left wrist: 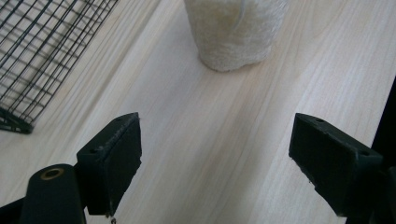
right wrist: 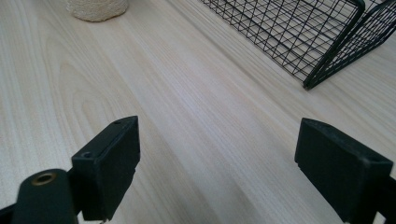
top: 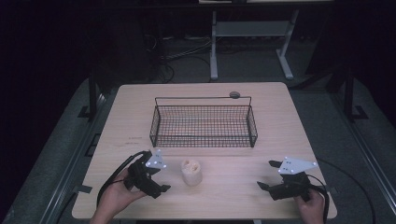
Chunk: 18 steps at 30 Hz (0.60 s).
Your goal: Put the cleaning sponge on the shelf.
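flanking a fuzzy cream cylinder (top: 192, 172), open tongs (top: 161, 179); wire basket (top: 203, 125) beyond

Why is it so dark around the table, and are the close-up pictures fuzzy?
High view: the wooden table is lit, the floor around it nearly black. Left gripper view: the cream fuzzy roll looks soft, slightly washed out. Right gripper view: wire basket sharp, wood grain clear.

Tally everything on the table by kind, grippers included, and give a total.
Wire basket: 1
Cream fuzzy roll: 1
Small round grey disc at the table's far edge: 1
Grippers: 2, the left gripper and the right gripper, both open
Total: 5
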### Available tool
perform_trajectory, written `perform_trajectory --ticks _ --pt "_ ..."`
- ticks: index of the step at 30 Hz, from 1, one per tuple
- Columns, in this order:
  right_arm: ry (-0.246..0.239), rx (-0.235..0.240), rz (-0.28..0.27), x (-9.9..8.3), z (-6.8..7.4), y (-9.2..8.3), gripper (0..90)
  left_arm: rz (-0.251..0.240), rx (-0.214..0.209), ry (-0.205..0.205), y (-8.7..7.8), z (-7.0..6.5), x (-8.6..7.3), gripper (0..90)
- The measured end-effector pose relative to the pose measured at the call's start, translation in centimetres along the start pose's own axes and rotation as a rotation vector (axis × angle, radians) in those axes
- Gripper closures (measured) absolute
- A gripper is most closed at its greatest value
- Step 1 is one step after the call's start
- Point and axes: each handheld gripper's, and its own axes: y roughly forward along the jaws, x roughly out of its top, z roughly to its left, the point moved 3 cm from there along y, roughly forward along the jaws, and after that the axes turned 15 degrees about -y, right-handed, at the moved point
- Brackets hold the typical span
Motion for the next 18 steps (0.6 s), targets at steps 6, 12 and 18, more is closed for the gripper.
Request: perform_trajectory --ticks 6,12,18 --pt "-0.004 0.001 -0.006 0.1 0.0 0.0 13.6 0.012 -0.016 0.023 0.3 -0.3 1.1 16.4" --pt "-0.001 0.004 -0.009 0.1 0.1 0.1 13.6 0.030 -0.023 0.036 0.7 -0.5 1.9 16.4" --pt "-0.002 0.005 -0.012 0.2 0.1 0.1 13.5 0.041 -0.029 0.051 0.9 -0.8 2.5 16.4"
